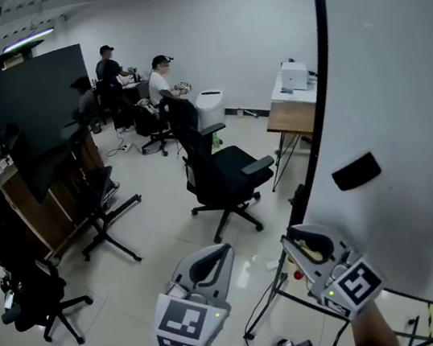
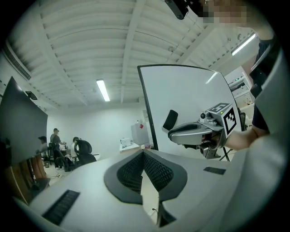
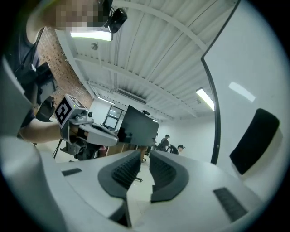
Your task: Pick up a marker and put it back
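You have two grippers up beside one whiteboard bearing one black eraser: the left gripper has its jaws meeting at the tips, the right gripper has them narrowly apart and empty, and one small red speck just below the right gripper may be the marker, too small to tell.

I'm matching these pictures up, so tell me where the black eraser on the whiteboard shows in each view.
Head view: the eraser is right of middle, on the whiteboard.
Left gripper view: just right of centre, near the board's left edge.
Right gripper view: far right, about mid-height.
Shared landmark: the whiteboard's black rim, which runs just left of the eraser in all three.
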The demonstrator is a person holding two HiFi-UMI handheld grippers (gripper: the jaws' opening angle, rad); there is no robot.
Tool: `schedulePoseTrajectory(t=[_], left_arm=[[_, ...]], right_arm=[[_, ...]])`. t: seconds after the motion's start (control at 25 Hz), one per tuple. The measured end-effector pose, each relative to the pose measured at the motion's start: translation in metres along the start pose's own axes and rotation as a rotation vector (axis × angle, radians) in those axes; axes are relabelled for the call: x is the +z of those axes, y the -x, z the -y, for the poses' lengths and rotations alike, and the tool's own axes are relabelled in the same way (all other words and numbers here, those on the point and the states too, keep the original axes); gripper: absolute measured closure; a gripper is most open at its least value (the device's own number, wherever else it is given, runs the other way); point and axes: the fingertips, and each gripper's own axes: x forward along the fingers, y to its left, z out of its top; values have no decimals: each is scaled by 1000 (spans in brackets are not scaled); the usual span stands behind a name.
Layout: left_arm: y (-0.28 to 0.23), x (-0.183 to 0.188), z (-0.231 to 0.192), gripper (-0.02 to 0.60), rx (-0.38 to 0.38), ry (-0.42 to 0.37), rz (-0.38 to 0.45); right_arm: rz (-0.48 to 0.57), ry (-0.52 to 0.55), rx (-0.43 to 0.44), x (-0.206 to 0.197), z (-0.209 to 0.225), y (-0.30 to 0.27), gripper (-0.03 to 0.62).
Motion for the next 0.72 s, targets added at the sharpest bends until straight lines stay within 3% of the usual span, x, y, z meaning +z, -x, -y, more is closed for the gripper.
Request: schedulePoseTrajectory(t=[0.08,0.36,0.72], left_arm=[[19,-4,2,583,11,3,-3],[59,-17,20,583,21,43,-16],[77,14,73,583,105,-22,-47]], right_arm=[[0,15,14,3,-17,4,583],[-53,44,40,1,-61,23,583],[68,38,151,32,-64,77,583]])
